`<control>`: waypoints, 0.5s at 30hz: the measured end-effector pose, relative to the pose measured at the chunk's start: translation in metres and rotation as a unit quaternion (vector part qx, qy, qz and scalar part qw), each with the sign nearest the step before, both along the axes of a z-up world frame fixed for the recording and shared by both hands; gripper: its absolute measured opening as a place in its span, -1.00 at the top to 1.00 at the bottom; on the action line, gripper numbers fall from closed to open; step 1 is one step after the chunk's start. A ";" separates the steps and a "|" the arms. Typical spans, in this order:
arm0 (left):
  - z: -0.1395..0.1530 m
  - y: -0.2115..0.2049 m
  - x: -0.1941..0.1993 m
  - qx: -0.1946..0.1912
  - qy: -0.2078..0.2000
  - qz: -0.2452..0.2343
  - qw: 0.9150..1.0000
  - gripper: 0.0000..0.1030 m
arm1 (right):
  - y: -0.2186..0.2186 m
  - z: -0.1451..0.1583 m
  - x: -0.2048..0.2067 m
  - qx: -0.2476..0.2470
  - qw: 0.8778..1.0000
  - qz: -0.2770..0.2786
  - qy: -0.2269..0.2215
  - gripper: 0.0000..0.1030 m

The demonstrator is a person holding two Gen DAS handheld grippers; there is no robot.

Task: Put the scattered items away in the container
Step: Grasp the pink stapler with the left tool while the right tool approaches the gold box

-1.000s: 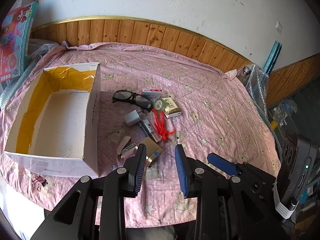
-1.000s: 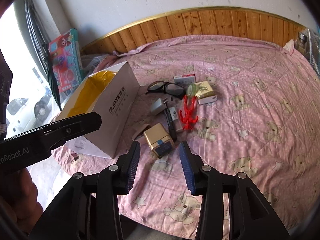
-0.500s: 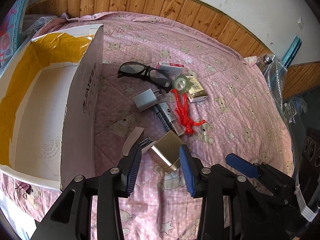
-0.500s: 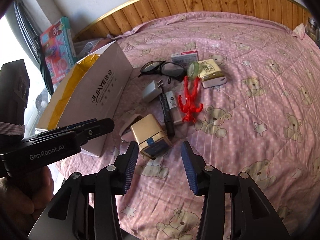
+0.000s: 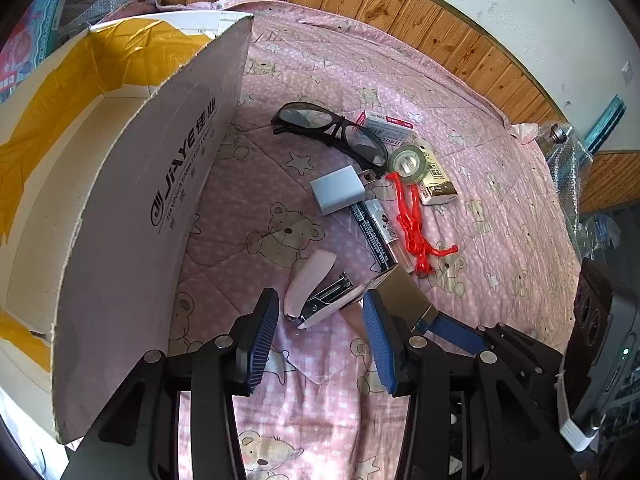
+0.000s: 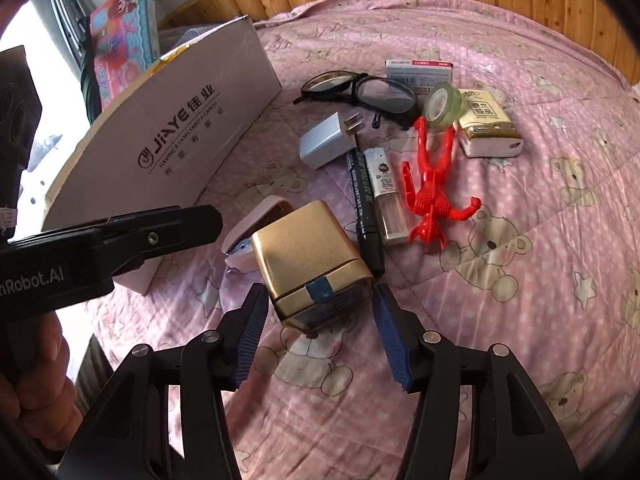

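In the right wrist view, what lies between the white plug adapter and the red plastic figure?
Two things lie side by side there: a black marker pen next to the white plug adapter, and a clear-bodied white lighter beside the red plastic figure. The left wrist view agrees.

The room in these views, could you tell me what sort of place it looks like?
Probably a bedroom at home: the items lie on a pink quilted bear-print bedspread, wooden wainscot panelling runs below a white wall, and a child's picture box leans nearby.
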State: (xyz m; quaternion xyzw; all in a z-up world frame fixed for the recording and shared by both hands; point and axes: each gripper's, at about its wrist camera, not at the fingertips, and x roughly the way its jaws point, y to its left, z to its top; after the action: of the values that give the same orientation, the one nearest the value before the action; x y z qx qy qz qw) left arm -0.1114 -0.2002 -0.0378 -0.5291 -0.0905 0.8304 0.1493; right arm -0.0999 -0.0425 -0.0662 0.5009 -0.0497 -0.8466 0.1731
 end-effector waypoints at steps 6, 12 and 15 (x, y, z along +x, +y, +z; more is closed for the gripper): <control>-0.018 0.008 -0.008 -0.019 -0.009 -0.020 1.000 0.11 | 0.016 0.001 -0.006 -0.026 0.999 -0.017 0.010 0.37; -0.039 0.019 -0.021 -0.038 -0.018 -0.037 0.998 0.11 | 0.056 -0.002 -0.009 -0.027 0.996 -0.080 -0.005 0.42; -0.041 0.020 -0.024 -0.032 -0.012 -0.023 0.999 0.11 | 0.077 -0.001 -0.010 -0.042 0.993 -0.112 -0.011 0.37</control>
State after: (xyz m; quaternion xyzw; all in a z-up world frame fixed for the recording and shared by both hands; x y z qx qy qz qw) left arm -0.1350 -0.1805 -0.0784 -0.5457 -0.0538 0.8226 0.1504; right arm -0.1096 0.0344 -0.0673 0.4940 -0.1432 -0.8520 0.0977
